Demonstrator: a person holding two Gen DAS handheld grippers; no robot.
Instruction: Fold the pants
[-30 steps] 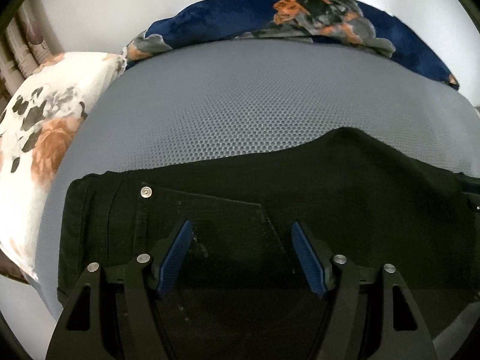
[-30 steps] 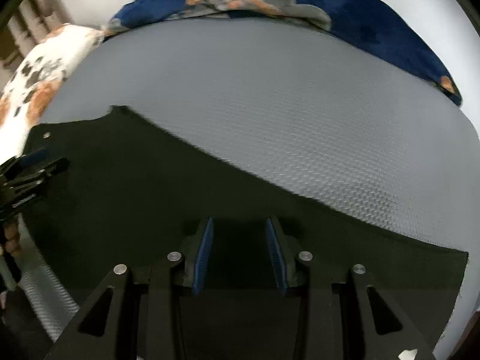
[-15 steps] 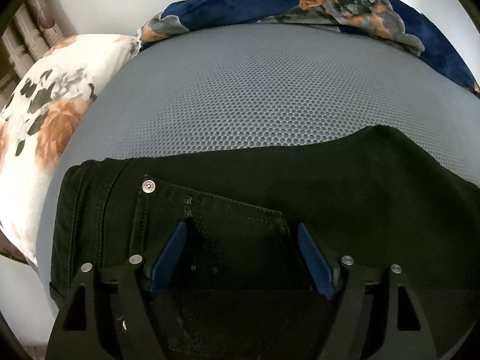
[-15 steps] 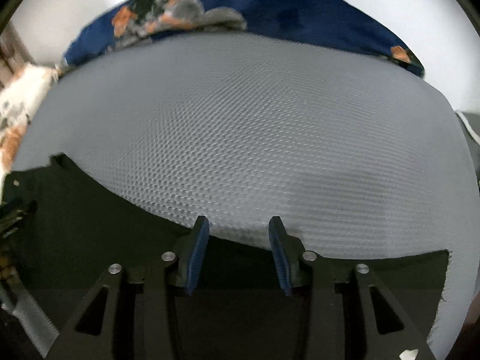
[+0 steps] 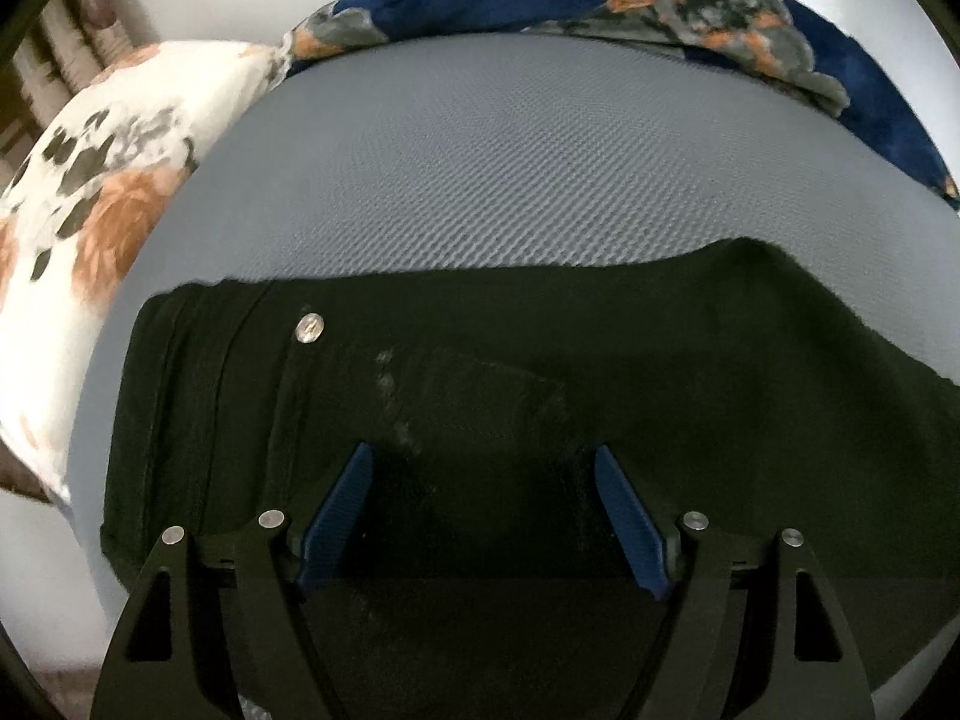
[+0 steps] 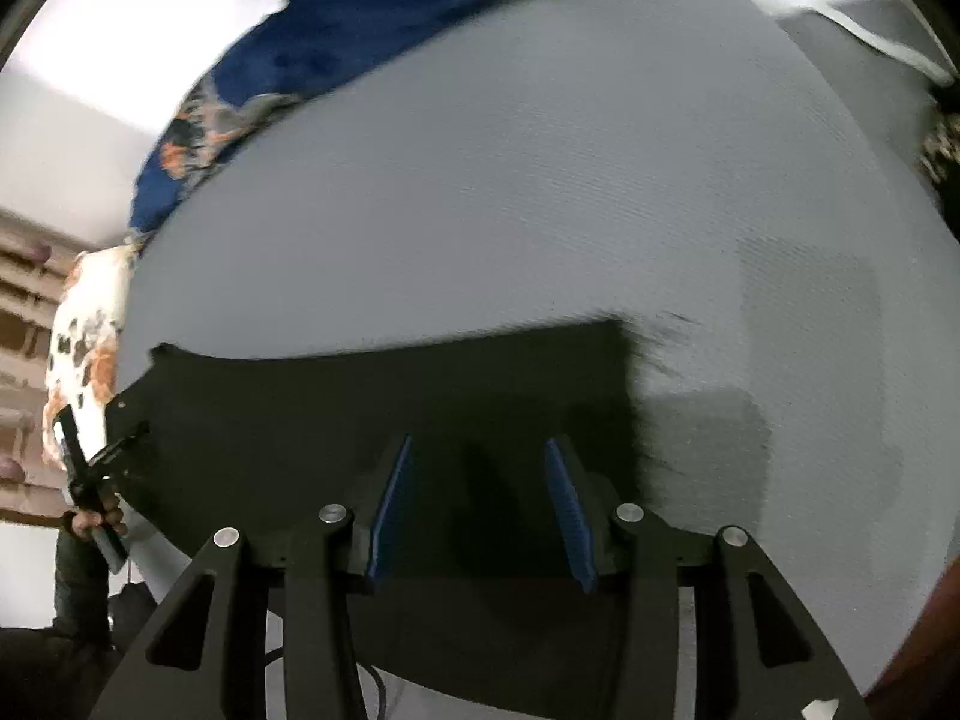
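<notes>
Black pants [image 5: 540, 396] lie flat on a grey mesh mattress [image 5: 510, 168], folded lengthwise, waistband with a silver button [image 5: 311, 327] at the left. My left gripper [image 5: 480, 510] is open, jaws wide apart, low over the back pocket area near the waist. In the right wrist view the pants [image 6: 360, 408] stretch across the lower frame, with the leg hem at the right [image 6: 624, 372]. My right gripper [image 6: 477, 510] is open and empty over the leg end. The left gripper [image 6: 96, 468] shows at the far left there, over the waist.
A white floral pillow [image 5: 90, 210] lies at the mattress's left end. A dark blue floral blanket [image 5: 660, 0] runs along the far edge by the wall, also in the right wrist view [image 6: 336, 48]. The mattress's near edge is just below the pants.
The right gripper has swung right along the leg toward the hem, with motion blur. The left gripper stays over the waist, shifted slightly back. Both stay open.
</notes>
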